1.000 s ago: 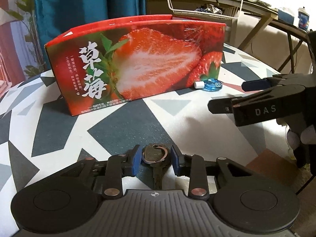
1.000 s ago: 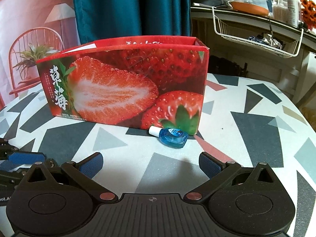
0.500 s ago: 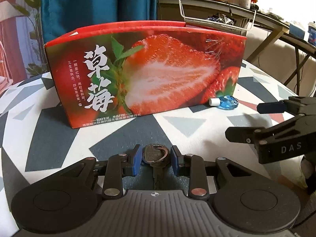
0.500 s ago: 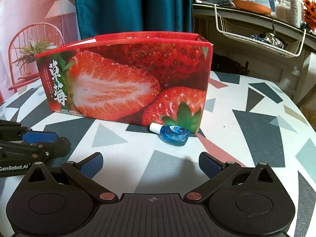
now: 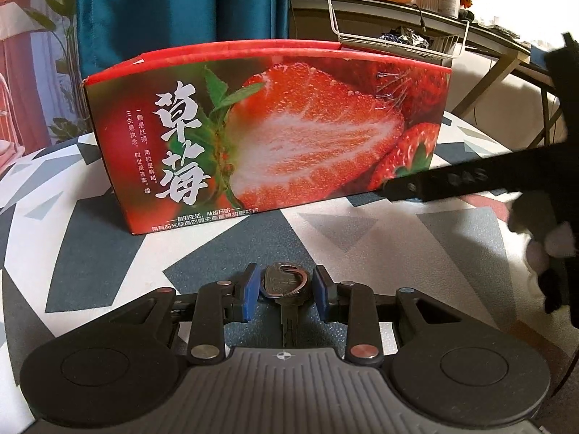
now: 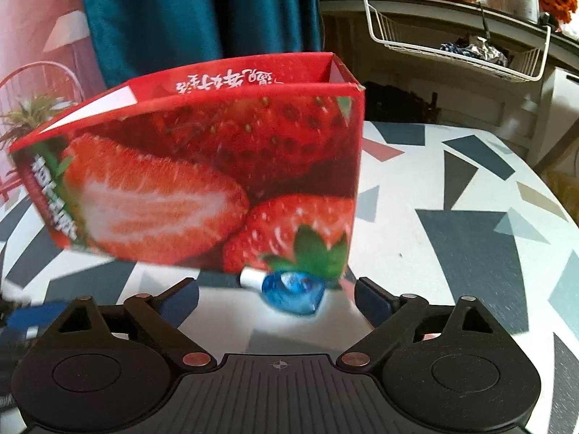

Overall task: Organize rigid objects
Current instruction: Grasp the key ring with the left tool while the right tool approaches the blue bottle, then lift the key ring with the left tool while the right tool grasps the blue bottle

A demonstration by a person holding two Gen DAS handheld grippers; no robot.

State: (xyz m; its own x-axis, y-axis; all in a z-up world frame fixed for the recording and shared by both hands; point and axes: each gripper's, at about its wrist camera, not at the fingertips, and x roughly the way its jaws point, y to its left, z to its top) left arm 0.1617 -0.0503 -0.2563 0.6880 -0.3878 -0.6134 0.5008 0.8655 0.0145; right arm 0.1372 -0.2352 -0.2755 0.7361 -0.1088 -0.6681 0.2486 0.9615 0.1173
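Key [image 5: 286, 284] clamped; bottle [image 6: 292, 291] against box [image 6: 202, 184] edge.

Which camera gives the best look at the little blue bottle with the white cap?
The right wrist view: the small blue bottle with a white cap lies by the strawberry box's corner, between the closing jaws, untouched. In the left wrist view, the right gripper hides it.

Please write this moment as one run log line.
left tongs: shut on key | right tongs: closing around blue bottle, not gripping | strawberry box: upright on table
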